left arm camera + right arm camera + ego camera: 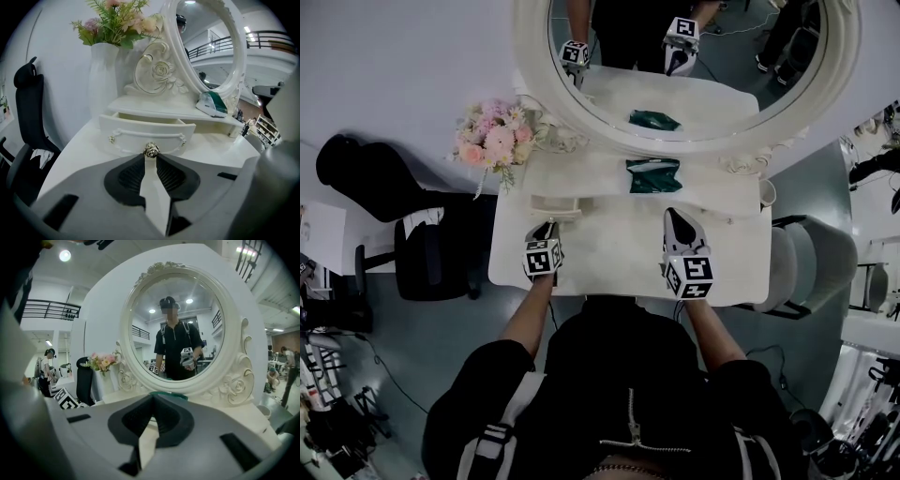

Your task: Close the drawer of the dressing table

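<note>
The white dressing table [609, 258] has a small drawer [555, 204] pulled out at its left, under the shelf. In the left gripper view the drawer front [126, 136] faces me, and its rose-shaped metal knob [151, 150] sits right between the tips of my left gripper [151, 156]. The jaws stand narrowly apart and close on the knob's sides. From the head view, the left gripper [547, 225] touches the drawer front. My right gripper [673, 217] hovers over the right half of the tabletop; its tips [153, 399] meet with nothing between them and point at the mirror.
A round mirror [684, 56] stands at the back, showing the person and both grippers. A green packet [653, 175] lies on the shelf. A vase of flowers [494, 134] stands at the back left, and a cup [768, 192] at the right. A black chair [431, 253] stands left of the table and a grey one [816, 267] to its right.
</note>
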